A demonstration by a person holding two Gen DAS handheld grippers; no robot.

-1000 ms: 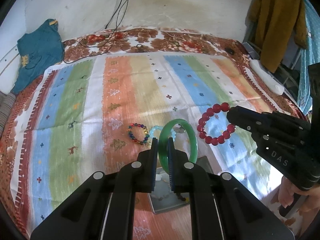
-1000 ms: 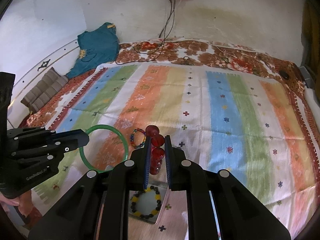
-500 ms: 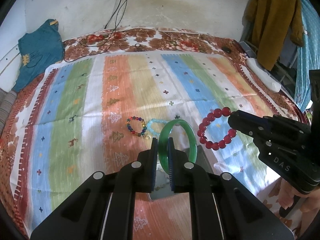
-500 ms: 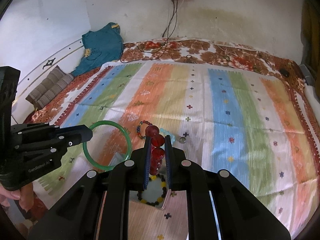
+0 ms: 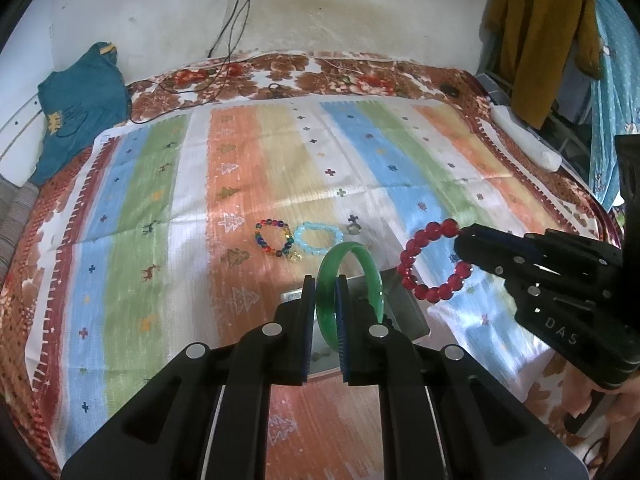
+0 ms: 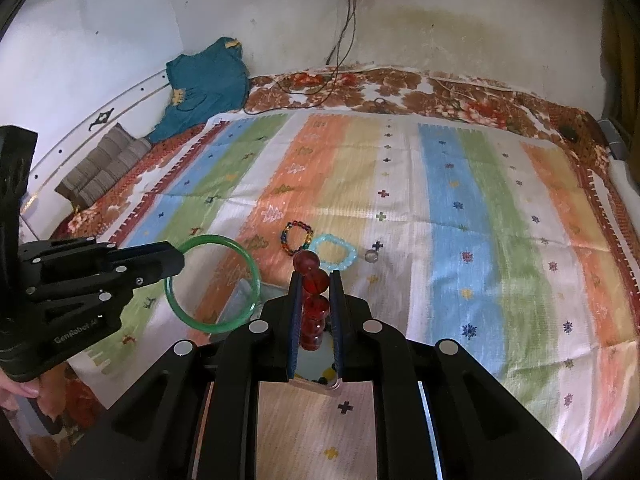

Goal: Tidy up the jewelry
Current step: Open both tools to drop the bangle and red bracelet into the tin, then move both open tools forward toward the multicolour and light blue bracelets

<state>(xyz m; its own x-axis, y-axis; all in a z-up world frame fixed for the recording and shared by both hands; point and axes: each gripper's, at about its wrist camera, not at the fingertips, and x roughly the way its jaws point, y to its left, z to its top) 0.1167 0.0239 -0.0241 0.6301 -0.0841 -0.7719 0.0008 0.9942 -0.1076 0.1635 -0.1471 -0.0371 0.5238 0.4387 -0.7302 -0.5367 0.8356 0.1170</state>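
My left gripper (image 5: 325, 280) is shut on a green bangle (image 5: 370, 270) and holds it above a mirrored box (image 5: 404, 312). My right gripper (image 6: 316, 276) is shut on a red bead bracelet (image 6: 312, 276), seen as a ring in the left wrist view (image 5: 424, 260). The green bangle also shows at left in the right wrist view (image 6: 252, 280), and the box (image 6: 320, 372) lies below the right fingers with a dark beaded piece inside. A multicoloured bead bracelet (image 5: 274, 238), a light blue bracelet (image 5: 320, 238) and a small ring (image 5: 353, 229) lie on the striped cloth (image 5: 160, 200).
The striped cloth covers a bed with a floral sheet (image 5: 320, 76). A teal garment (image 5: 80, 104) lies at the back left. Cables (image 5: 224, 40) hang from a wall socket. A mustard coat (image 5: 544, 36) hangs at the right. Folded striped cushions (image 6: 100, 168) lie by the bed's left edge.
Both grippers have risen and drawn back from the cloth with their bracelets still held. The jewelry on the cloth now lies farther ahead.
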